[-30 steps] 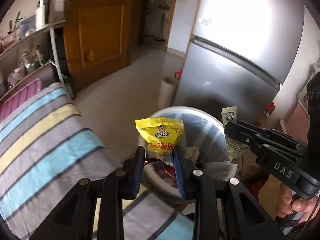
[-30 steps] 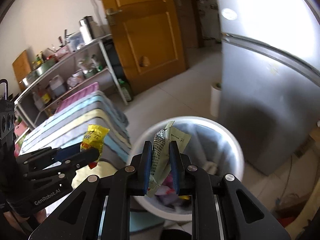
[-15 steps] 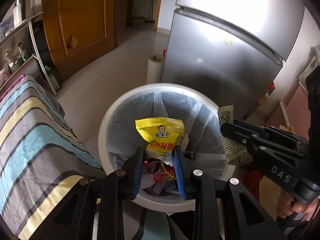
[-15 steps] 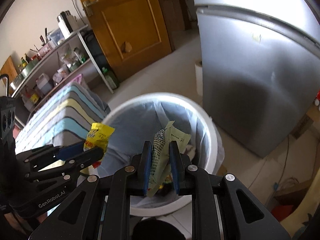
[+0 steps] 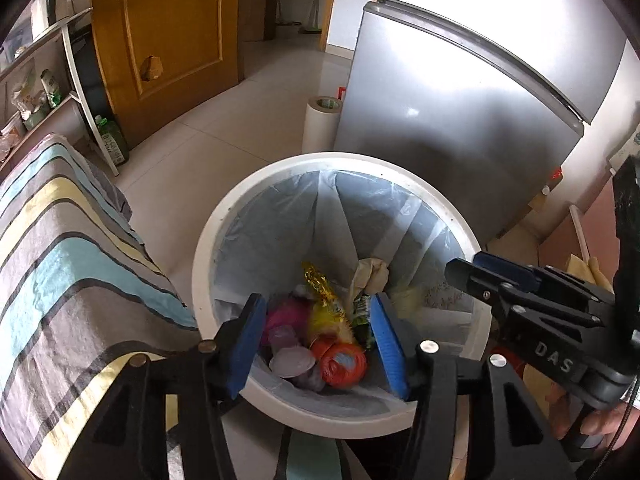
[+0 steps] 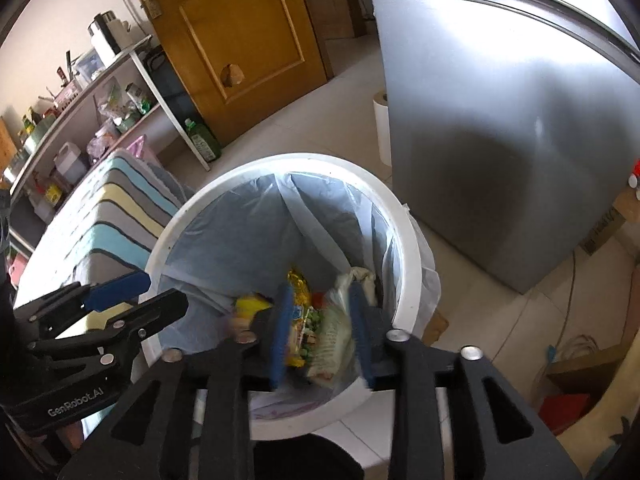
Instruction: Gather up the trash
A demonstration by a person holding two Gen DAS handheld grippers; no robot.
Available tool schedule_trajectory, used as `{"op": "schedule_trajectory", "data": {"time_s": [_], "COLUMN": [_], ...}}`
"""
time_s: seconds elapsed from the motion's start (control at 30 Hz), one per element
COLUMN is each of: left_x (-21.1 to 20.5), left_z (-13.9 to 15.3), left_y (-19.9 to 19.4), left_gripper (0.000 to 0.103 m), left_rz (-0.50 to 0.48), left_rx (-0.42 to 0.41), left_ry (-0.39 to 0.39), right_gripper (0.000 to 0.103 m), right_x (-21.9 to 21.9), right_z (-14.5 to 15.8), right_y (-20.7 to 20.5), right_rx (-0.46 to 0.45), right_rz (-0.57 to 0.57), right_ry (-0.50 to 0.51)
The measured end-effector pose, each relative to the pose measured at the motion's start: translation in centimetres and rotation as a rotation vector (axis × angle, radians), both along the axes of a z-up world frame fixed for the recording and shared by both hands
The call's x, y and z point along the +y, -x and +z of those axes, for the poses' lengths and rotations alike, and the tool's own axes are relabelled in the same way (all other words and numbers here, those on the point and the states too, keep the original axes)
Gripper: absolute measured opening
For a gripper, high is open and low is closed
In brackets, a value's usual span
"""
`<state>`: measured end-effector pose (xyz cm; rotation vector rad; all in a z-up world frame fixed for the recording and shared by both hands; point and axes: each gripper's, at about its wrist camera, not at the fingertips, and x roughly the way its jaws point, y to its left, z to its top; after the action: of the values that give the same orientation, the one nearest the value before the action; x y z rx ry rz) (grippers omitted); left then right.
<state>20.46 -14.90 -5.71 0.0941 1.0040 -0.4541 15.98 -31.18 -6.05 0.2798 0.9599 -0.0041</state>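
L gripper seen w/ jaws spread wide over white bin, nothing held between them; R gripper likewise parted above same bin. Yellow snack packet and pale green wrapper are seen inside the blue-lined bin on other rubbish. Bin stands btwn striped cloth and silver fridge.

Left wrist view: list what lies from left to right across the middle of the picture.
Striped cloth → white trash bin → right gripper, reaching in over the bin's right rim, open and empty. Behind them, the wooden door stands left of the silver fridge.
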Motion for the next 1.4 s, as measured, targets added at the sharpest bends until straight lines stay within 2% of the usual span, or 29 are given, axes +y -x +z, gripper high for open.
{"op": "schedule_trajectory", "data": {"time_s": [0.03,0.23,0.4,0.53,0.6,0.7,0.97,1.17,1.4], "left_x": [0.1,0.9,1.5,2.3,2.7,3.2,4.9,5.5,6.2], "left_z": [0.0,1.0,2.8,4.5,5.1,5.7,6.4,7.3,7.4], "left_y": [0.0,0.9,2.8,5.1,6.2,7.9,11.6,14.0,15.6], "left_gripper": [0.059,0.062,0.065,0.068,0.073,0.073,0.074,0.075,0.076], "left_rz": [0.005,0.02,0.022,0.052,0.056,0.066,0.074,0.094,0.106], "left_rx": [0.0,-0.034,-0.104,-0.199,-0.228,-0.267,-0.311,-0.364,-0.371], "left_ry": [-0.001,0.011,0.028,0.014,0.021,0.02,0.021,0.011,0.036], "right_gripper": [0.046,0.046,0.046,0.046,0.046,0.046,0.046,0.046,0.046], "right_x": [0.0,0.5,1.0,2.0,2.4,3.2,4.9,6.5,7.4], "right_z": [0.1,1.3,3.0,4.7,5.2,6.1,7.5,8.3,8.3], "right_y": [0.1,1.1,3.2,5.9,6.9,8.8,13.1,15.4,16.8], "right_rx": [-0.005,-0.036,-0.094,-0.162,-0.184,-0.223,-0.265,-0.299,-0.301], "right_rz": [0.0,-0.015,-0.03,-0.056,-0.066,-0.079,-0.112,-0.106,-0.121], "right_ry": [-0.001,0.025,0.033,0.08,0.093,0.131,0.193,0.205,0.193]}}
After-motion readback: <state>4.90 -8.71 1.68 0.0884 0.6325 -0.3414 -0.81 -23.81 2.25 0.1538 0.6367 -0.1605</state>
